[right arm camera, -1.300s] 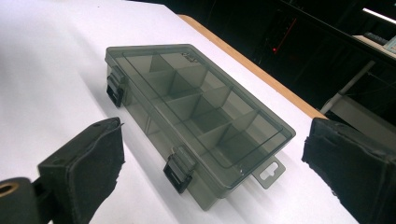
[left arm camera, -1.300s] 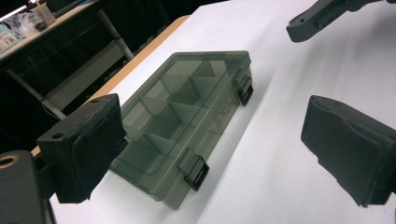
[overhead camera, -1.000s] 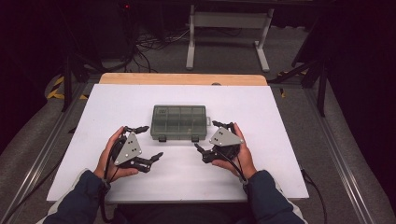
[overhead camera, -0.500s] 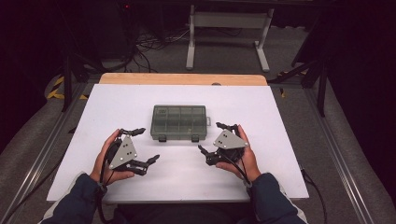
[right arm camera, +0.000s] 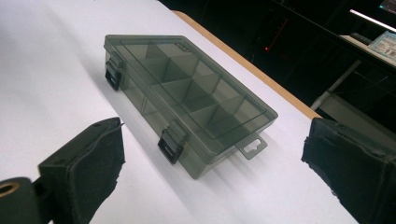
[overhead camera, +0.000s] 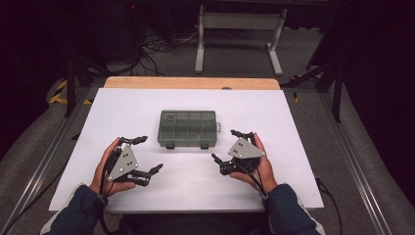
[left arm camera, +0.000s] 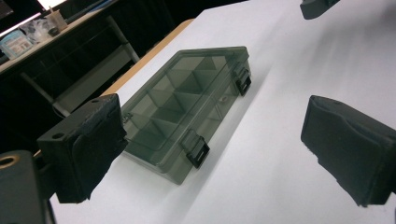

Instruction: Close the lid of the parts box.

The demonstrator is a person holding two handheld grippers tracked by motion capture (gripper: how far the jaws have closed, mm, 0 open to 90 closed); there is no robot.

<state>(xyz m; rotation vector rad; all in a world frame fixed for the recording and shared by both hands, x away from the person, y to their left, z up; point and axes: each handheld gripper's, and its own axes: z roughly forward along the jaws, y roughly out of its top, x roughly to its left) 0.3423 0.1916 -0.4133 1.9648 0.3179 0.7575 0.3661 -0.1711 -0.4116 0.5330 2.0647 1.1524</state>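
Lying closed and flat near the middle of the white table [overhead camera: 293,127], the smoky compartment box [overhead camera: 188,128] has two black latches [overhead camera: 204,145] on its near side and a hang tab [right arm camera: 251,145] at one end. Flanking its near corners, the left gripper [overhead camera: 143,155] and right gripper [overhead camera: 229,145] hover with jaws spread wide, gripping nothing, each clear of the box. Bare tabletop lies all around the box; the wooden edge [overhead camera: 191,82] runs well behind it.
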